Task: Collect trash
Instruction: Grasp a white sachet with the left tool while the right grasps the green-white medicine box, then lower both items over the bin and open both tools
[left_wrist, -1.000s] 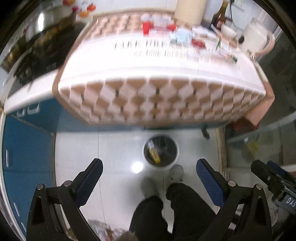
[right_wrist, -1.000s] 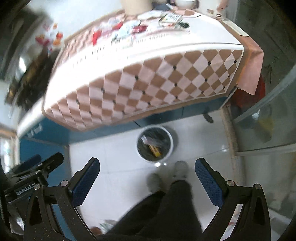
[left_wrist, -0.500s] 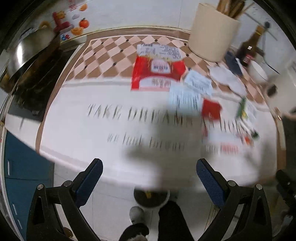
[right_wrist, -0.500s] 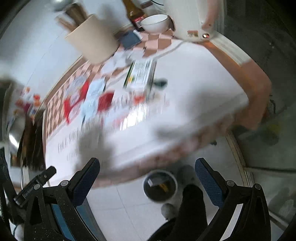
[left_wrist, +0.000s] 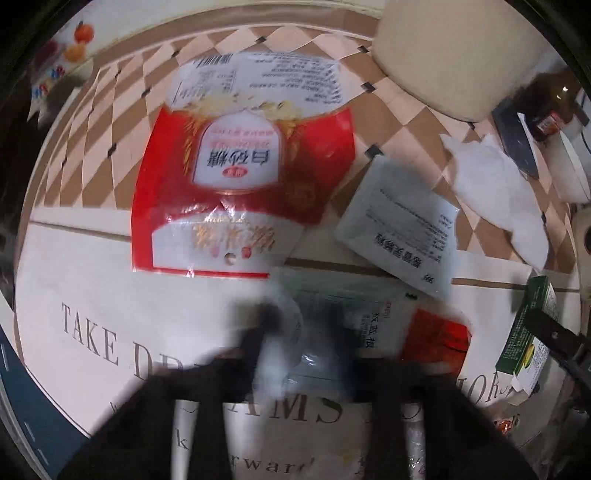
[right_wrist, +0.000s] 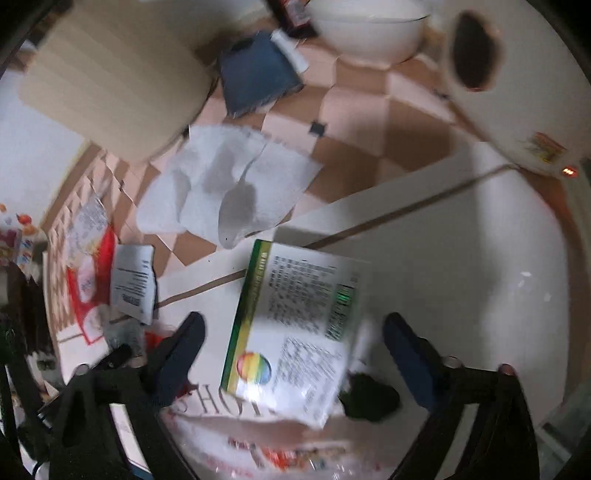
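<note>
In the left wrist view my left gripper (left_wrist: 303, 332) is low over the tablecloth, blurred, its fingers close together around a pale green sachet (left_wrist: 332, 325); contact is unclear. A red and white sugar bag (left_wrist: 240, 177) lies beyond it, a grey sachet (left_wrist: 402, 229) to the right, a red wrapper (left_wrist: 439, 336) beside the gripper. In the right wrist view my right gripper (right_wrist: 291, 343) is open, its fingers on either side of a white and green carton (right_wrist: 295, 332) lying flat. A crumpled white tissue (right_wrist: 229, 184) lies beyond the carton.
A beige utensil crock (right_wrist: 110, 77) stands at the back, with a blue pad (right_wrist: 258, 74), a white bowl (right_wrist: 369, 26) and a white kettle (right_wrist: 517, 92) to its right. A dark sauce bottle (left_wrist: 546, 107) stands at the far right. A clear wrapper (right_wrist: 280, 450) lies near the front edge.
Both grippers have swung up from the floor bin to low over the table. The left fingers have closed in around the green sachet. The right stays open, now astride the carton.
</note>
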